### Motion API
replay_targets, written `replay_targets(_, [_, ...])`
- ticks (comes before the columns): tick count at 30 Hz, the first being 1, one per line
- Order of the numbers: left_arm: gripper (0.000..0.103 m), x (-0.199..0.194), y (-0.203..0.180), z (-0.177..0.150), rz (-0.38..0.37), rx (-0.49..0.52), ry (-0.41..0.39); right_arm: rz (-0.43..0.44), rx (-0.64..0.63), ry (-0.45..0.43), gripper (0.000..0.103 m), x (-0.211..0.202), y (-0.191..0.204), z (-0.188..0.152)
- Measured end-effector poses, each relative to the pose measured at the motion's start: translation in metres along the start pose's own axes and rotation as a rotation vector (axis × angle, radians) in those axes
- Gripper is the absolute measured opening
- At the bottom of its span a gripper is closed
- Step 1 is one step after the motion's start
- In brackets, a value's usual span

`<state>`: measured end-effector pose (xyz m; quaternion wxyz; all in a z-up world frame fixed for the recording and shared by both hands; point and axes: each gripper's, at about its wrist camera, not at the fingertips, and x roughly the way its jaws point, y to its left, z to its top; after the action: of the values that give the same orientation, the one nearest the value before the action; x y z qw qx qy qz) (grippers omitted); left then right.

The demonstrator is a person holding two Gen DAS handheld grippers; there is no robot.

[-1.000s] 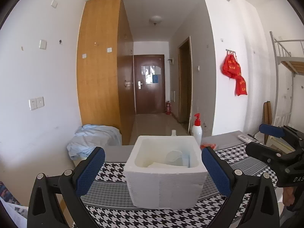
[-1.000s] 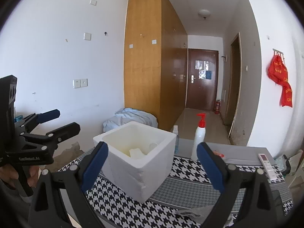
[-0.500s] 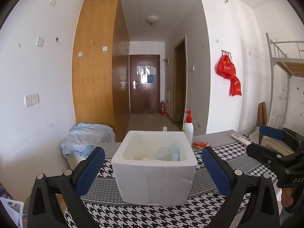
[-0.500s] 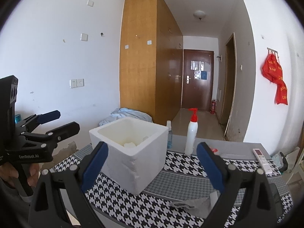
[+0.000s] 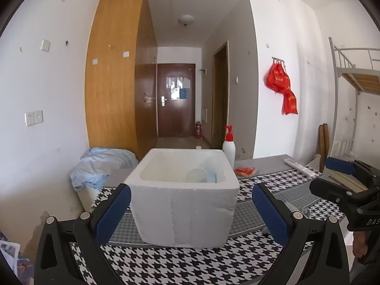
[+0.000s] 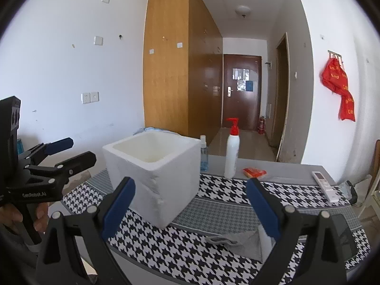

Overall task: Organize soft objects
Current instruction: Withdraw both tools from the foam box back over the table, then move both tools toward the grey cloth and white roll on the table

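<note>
With both grippers [image 5: 191,210] [image 6: 191,205] spread and empty, a careless reach could shove the light box [image 5: 182,197] off the cloth [image 6: 213,216].

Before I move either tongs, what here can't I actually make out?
- Foam box contents: left wrist view shows only a pale rim and blue edge; the wall hides the rest.
- Grey cloth: right wrist view, partly behind the right tongs' finger.
- Orange packet: too small to identify.

Rough white foam box [image 5: 182,204], matt houndstooth cloth [image 6: 190,244], glossy wooden wardrobe [image 6: 171,83]
</note>
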<state>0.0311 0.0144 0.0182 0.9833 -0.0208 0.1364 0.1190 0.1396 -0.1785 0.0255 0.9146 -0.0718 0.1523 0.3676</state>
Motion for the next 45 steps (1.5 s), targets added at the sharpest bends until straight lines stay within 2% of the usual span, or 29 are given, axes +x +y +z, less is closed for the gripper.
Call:
replay_targets(23, [0.102,0.015,-0.041,-0.012,-0.150,0.034,0.040,-0.113,0.082,0.036,0.096,-0.017,-0.036,-0.023])
replay_targets(45, [0.102,0.029,-0.081,-0.018,-0.251,0.080,0.087,-0.210,0.147,0.041,0.096,-0.047,-0.070,-0.041])
